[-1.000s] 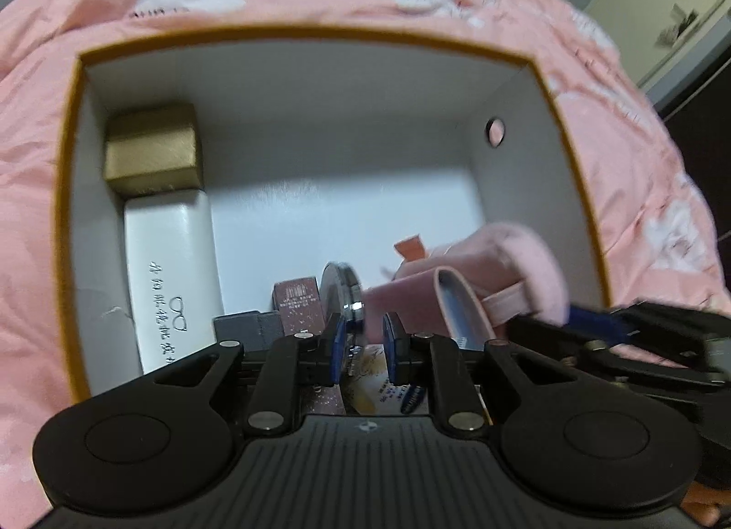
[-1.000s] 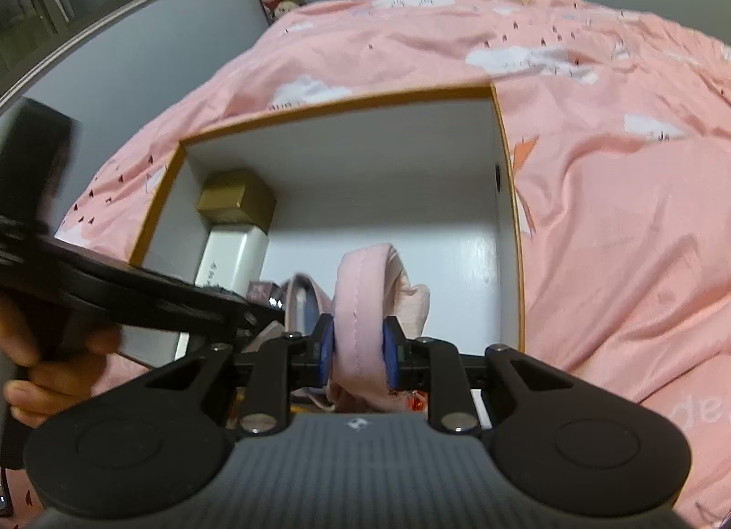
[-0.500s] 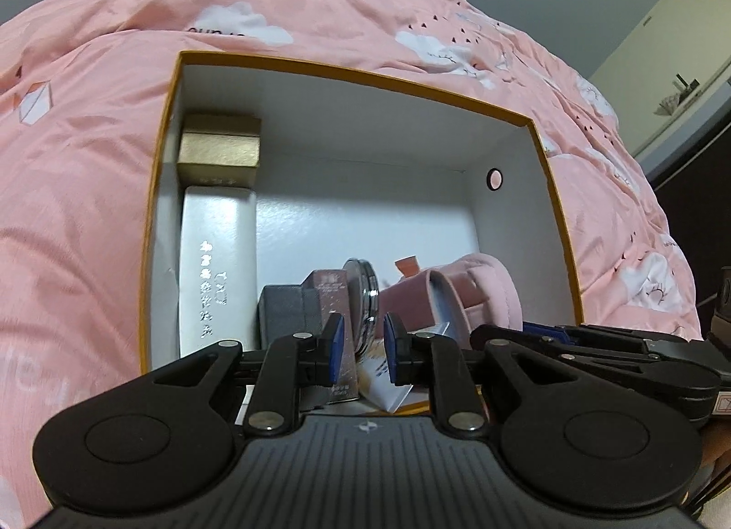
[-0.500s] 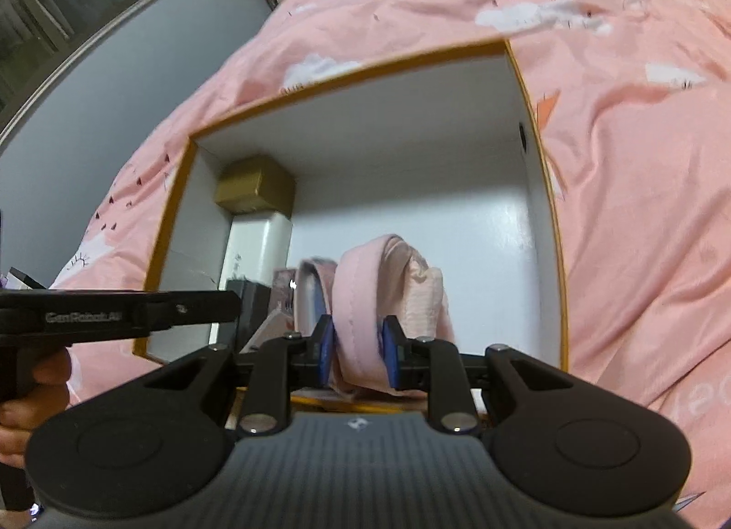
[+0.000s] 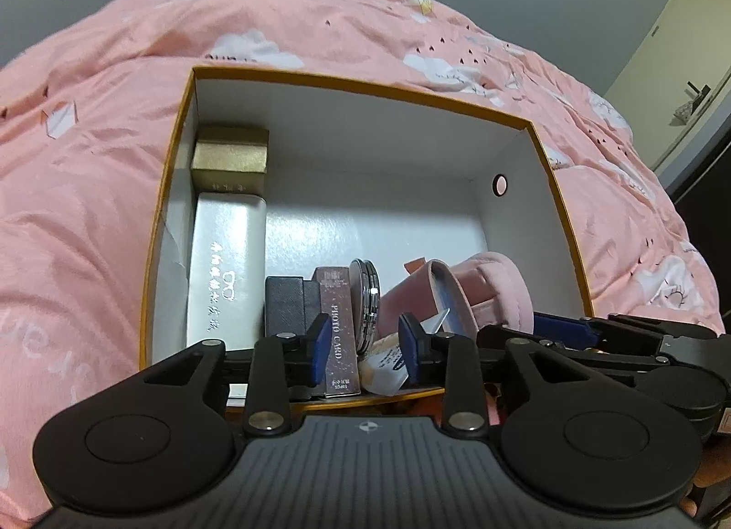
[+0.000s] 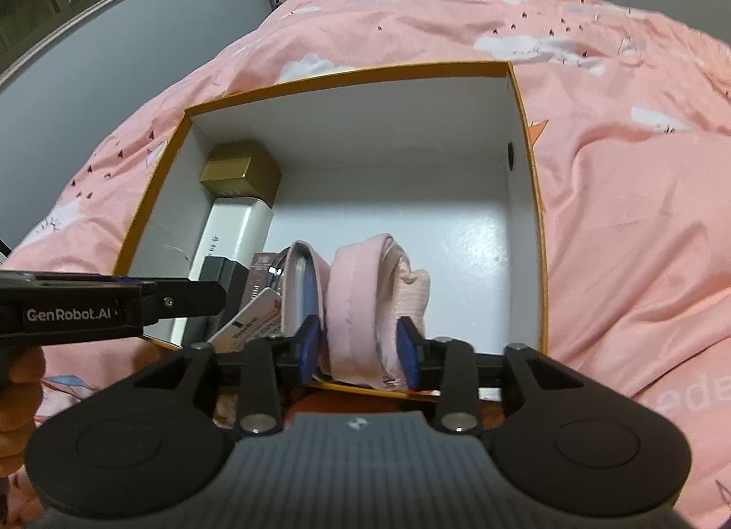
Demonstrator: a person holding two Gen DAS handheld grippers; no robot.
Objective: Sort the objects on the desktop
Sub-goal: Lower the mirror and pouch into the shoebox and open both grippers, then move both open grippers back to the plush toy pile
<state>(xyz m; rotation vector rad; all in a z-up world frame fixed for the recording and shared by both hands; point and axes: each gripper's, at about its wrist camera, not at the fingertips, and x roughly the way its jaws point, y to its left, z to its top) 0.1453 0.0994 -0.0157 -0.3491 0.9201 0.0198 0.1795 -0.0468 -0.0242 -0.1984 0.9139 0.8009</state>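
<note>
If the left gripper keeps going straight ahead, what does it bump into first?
Probably the PHOTO CARD box standing in the orange-rimmed box, since it sits right between the left gripper's opening jaws, though depth is hard to judge.

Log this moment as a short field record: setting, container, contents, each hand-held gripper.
setting: pink bedspread
container: open box with orange rim, white inside
contents: gold box in far left corner; white case along left wall; PHOTO CARD box; round compact; pink pouch
left hand-held gripper: jaws opening, holding nothing
right hand-held gripper: jaws opening, pink pouch between them
</note>
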